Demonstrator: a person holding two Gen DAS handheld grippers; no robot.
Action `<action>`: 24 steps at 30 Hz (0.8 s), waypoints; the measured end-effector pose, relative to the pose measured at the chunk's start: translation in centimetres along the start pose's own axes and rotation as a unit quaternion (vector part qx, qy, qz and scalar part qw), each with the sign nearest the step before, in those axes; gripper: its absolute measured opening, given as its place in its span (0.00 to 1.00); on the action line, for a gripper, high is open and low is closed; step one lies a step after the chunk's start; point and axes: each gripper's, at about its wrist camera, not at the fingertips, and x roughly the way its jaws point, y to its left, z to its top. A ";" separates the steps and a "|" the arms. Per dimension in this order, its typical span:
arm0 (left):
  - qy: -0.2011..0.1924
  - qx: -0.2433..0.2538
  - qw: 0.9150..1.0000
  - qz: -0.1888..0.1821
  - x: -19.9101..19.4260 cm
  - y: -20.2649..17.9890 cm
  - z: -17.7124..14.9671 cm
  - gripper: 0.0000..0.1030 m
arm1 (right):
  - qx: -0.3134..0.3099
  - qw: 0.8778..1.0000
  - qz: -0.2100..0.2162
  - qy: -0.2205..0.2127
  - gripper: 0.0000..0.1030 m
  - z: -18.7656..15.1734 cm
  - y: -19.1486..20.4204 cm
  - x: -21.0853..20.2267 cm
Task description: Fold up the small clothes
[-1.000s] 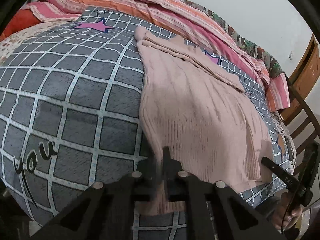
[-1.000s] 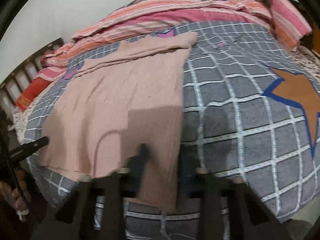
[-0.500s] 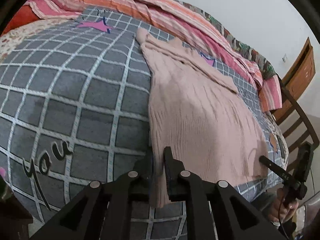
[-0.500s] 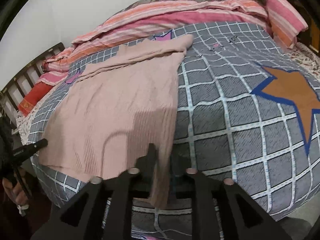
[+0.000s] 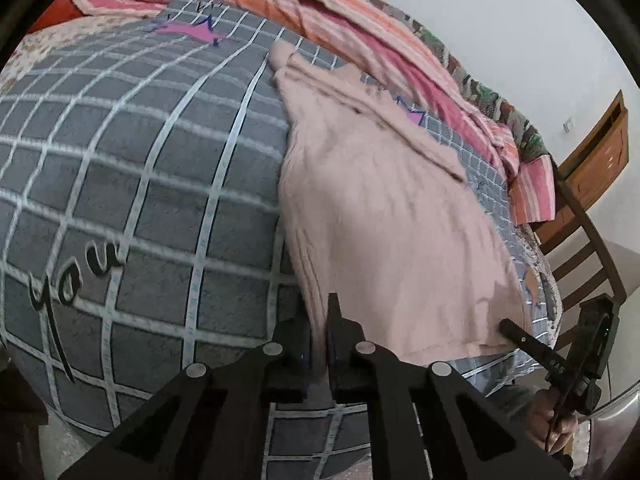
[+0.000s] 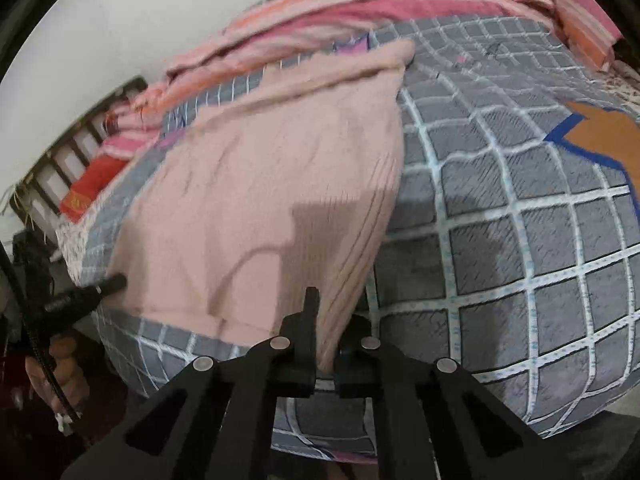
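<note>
While both grippers pinch the pink sweater [image 5: 384,216] hem, a grey checked bedspread [image 5: 152,184] fills the frame, striped blankets [image 5: 320,4] upper right

Left gripper [image 5: 320,332] and right gripper [image 6: 326,328]: each hand-held, angled downward, jaws just reclosed, pinching a near corner of the pink garment [image 5: 384,216].

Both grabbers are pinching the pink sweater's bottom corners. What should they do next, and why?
Probably lift both corners together and carry the hem toward the collar. The left hand-held gripper and the right hand-held gripper are each shut on the pale pink ribbed knit sweater, which lies flat on the grey checked bedspread.
</note>
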 end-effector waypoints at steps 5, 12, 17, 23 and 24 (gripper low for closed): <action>-0.045 0.007 0.998 -0.041 -3.8 -1.5 2.3 0.06 | 0.019 0.997 0.045 -0.056 0.05 1.4 0.1 -4.0; -0.091 0.003 0.994 -0.055 -6.5 -3.4 6.4 0.06 | 0.047 0.990 0.075 -0.108 0.04 5.0 0.1 -6.9; -0.112 -0.005 0.993 -0.041 -6.0 -4.1 9.8 0.06 | 0.049 0.987 0.076 -0.135 0.04 8.1 0.4 -7.0; -0.132 -0.028 0.991 -0.012 -3.4 -4.3 15.0 0.06 | 0.080 0.978 0.090 -0.169 0.04 13.1 -0.1 -5.8; -0.132 -0.034 0.991 -0.009 -2.8 -4.2 16.0 0.06 | 0.086 0.977 0.089 -0.171 0.04 14.2 -0.3 -5.2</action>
